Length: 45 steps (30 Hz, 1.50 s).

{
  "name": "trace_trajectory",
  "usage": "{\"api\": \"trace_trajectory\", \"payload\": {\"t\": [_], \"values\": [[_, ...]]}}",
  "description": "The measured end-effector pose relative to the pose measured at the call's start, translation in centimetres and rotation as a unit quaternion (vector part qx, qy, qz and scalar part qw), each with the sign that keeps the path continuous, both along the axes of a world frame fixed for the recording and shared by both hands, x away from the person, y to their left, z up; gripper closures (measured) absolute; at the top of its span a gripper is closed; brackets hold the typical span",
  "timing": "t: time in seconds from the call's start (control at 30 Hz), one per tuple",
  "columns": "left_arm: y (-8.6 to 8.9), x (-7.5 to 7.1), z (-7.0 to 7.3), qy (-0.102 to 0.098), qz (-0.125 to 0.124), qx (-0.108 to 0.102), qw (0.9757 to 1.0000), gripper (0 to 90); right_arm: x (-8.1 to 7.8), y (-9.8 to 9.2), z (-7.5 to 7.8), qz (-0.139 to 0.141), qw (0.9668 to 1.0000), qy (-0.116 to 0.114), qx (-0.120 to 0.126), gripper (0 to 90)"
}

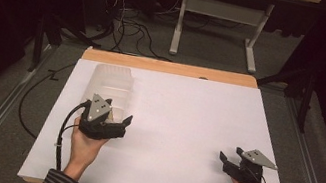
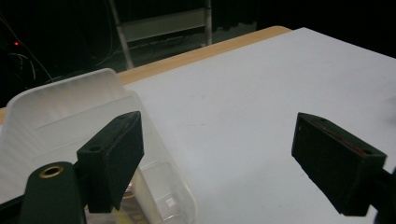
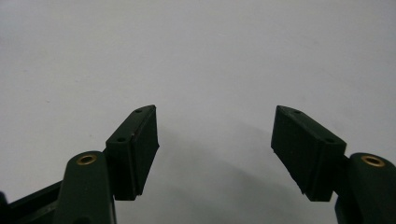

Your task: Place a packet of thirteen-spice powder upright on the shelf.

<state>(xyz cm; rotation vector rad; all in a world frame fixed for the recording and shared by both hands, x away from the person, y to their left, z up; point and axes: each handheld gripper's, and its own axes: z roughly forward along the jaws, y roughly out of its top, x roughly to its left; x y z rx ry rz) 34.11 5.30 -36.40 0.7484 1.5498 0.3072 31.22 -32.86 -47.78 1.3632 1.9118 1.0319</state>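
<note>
Left gripper (image 1: 114, 117) at the near end of a translucent plastic container (image 1: 110, 85) on the white table's (image 1: 186, 121) far left, jaws spread with nothing between them, right gripper (image 1: 229, 160) resting near right, jaws spread and empty

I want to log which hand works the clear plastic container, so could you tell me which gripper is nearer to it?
Left. The left gripper is right at the clear plastic container's near end, jaws open. The right gripper rests far across the white table, open on nothing.
</note>
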Motion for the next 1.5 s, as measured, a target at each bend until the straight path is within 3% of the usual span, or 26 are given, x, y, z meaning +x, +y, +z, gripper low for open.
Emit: {"api": "trace_trajectory", "payload": {"t": [0.2, 0.23, 0.33, 0.37, 0.43, 0.53, 0.6, 0.8, 1.1, 1.5], "values": [[-1.3, -0.6, -0.5, 0.001, -0.022, 0.005, 0.9997, 17.9, 0.0, 0.0, 0.0, 0.0, 1.0, 0.001, 0.0, 32.3], [-1.5, -0.7, -0.4, 0.009, -0.017, -0.004, 0.9998, 18.0, 0.0, 0.0, 0.0, 0.0, 1.0, 0.0, 0.0, 32.2], [-1.9, -0.9, -0.7, 0.005, -0.029, 0.003, 0.9996, 18.1, 0.0, 0.0, 0.0, 0.0, 1.0, 0.0, 0.001, 32.3], [-2.2, -1.0, -0.7, 0.012, -0.025, -0.007, 0.9996, 18.1, 0.0, 0.0, 0.0, 0.0, 1.0, 0.0, 0.001, 32.3], [-2.2, -1.1, -0.8, 0.005, -0.035, 0.005, 0.9993, 18.3, 0.0, 0.0, 0.0, 0.0, 1.0, 0.0, 0.001, 32.3], [-2.6, -1.3, -0.9, 0.008, -0.041, 0.002, 0.9991, 18.5, 0.0, 0.0, 0.0, 0.0, 1.0, 0.0, 0.0, 32.3], [-2.8, -1.5, -0.9, 0.014, -0.039, -0.007, 0.9991, 18.6, 0.0, 0.0, 0.0, 0.0, 1.0, 0.0, 0.0, 32.2], [-3.3, -1.9, -1.3, 0.014, -0.052, 0.0, 0.9985, 19.0, -0.1, 0.0, 0.0, -0.001, 1.0, 0.0, 0.001, 32.3], [-4.3, -2.4, -1.7, 0.028, -0.06, -0.014, 0.9977, 20.0, -0.1, 0.0, 0.0, -0.001, 1.0, 0.001, 0.001, 32.3], [-5.5, -2.9, -2.6, 0.037, -0.079, -0.008, 0.9962, 20.5, 0.0, 0.0, 0.0, 0.001, 1.0, -0.001, -0.002, 32.3]]}}
